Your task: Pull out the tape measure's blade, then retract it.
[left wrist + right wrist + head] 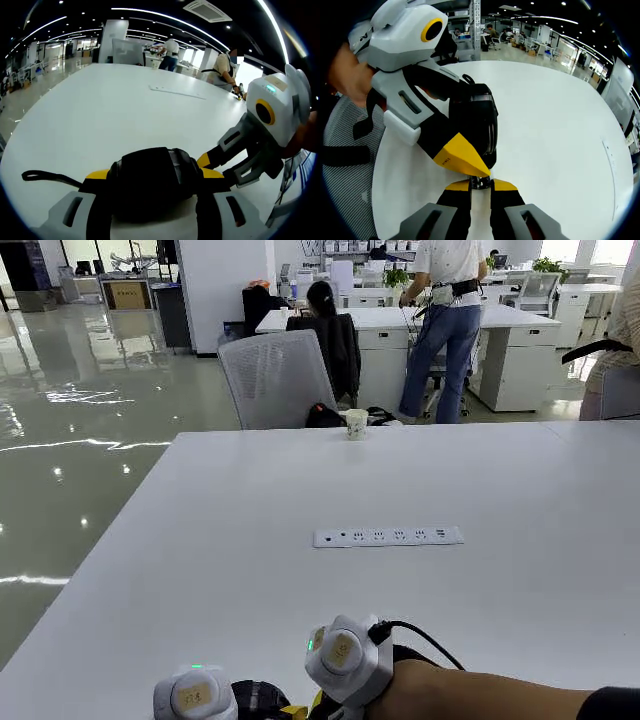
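The white table [250, 570] has a smooth, bare top that reaches from the near edge to the far side. A white power strip [388, 536] lies flat near its middle, lengthwise across the view. A patterned paper cup [355, 424] stands upright at the far edge.

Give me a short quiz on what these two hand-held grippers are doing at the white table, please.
1. Choose one: the left gripper is shut on A) a hammer, B) the tape measure, C) a bottle.
2. True or false: the power strip lies on the table, apart from both grippers.
3. Fill the gap: the right gripper pinches the tape measure's ____.
Key: 1 B; 2 true; 3 blade tip.
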`<state>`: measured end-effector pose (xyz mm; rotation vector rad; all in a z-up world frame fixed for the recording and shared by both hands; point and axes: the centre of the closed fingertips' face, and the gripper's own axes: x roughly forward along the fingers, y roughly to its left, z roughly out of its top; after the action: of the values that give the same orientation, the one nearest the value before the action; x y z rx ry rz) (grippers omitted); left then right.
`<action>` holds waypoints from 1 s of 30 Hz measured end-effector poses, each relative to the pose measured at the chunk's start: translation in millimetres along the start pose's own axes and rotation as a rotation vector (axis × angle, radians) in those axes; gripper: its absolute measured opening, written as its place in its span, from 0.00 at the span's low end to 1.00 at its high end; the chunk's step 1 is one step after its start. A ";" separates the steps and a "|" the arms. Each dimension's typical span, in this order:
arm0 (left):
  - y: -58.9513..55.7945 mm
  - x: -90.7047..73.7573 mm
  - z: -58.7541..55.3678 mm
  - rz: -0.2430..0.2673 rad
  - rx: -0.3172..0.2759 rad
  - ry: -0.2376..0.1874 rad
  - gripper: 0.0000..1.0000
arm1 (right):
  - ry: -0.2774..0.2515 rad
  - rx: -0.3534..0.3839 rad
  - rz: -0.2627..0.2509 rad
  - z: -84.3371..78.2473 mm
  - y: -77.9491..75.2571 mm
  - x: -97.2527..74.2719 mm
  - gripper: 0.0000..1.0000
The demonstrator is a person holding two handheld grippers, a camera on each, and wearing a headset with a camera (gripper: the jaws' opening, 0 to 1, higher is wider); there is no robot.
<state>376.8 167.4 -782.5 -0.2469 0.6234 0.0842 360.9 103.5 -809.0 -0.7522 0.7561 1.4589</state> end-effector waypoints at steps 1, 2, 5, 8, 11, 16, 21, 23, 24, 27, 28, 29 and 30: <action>-0.2 0.1 0.0 0.000 0.001 0.000 0.63 | 0.000 0.002 0.000 0.1 -0.1 0.2 0.11; 0.1 0.4 0.0 0.000 0.000 -0.001 0.63 | -0.001 0.008 -0.002 0.6 -0.4 0.9 0.11; 0.4 0.8 0.2 0.000 0.000 -0.001 0.63 | -0.004 0.010 -0.004 2.8 0.7 1.1 0.11; -0.7 0.6 -0.2 0.001 -0.001 -0.002 0.63 | -0.006 0.015 -0.007 3.6 0.1 2.3 0.11; -0.5 0.7 0.0 0.002 -0.002 -0.005 0.63 | -0.005 0.021 -0.010 3.4 -0.2 2.9 0.11; 0.7 1.6 0.3 0.003 -0.001 -0.011 0.63 | -0.001 0.019 -0.012 3.7 0.6 2.4 0.11; -0.4 1.1 -0.2 0.007 0.004 -0.015 0.64 | -0.002 0.018 -0.019 3.2 -0.4 3.9 0.12; 0.5 1.4 0.0 0.007 0.003 -0.015 0.64 | -0.005 0.020 -0.021 3.2 -0.4 3.8 0.12; 0.7 1.5 0.0 0.006 0.003 -0.015 0.64 | -0.007 0.021 -0.021 3.2 -0.4 3.9 0.12; 0.2 1.3 -0.4 0.008 0.006 -0.020 0.64 | -0.010 0.032 -0.020 3.5 -0.3 3.5 0.12; 0.0 0.9 -0.5 0.011 0.007 -0.024 0.64 | -0.010 0.035 -0.021 3.6 -0.4 3.7 0.12; -0.3 0.3 -0.6 0.015 0.009 -0.028 0.64 | -0.010 0.038 -0.023 3.9 -0.4 3.8 0.12; -0.8 0.0 -0.7 0.016 0.009 -0.032 0.65 | -0.008 0.036 -0.025 4.0 -0.2 3.9 0.12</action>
<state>376.6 166.4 -782.9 -0.2317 0.5939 0.1004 361.1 109.0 -809.9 -0.7253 0.7621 1.4212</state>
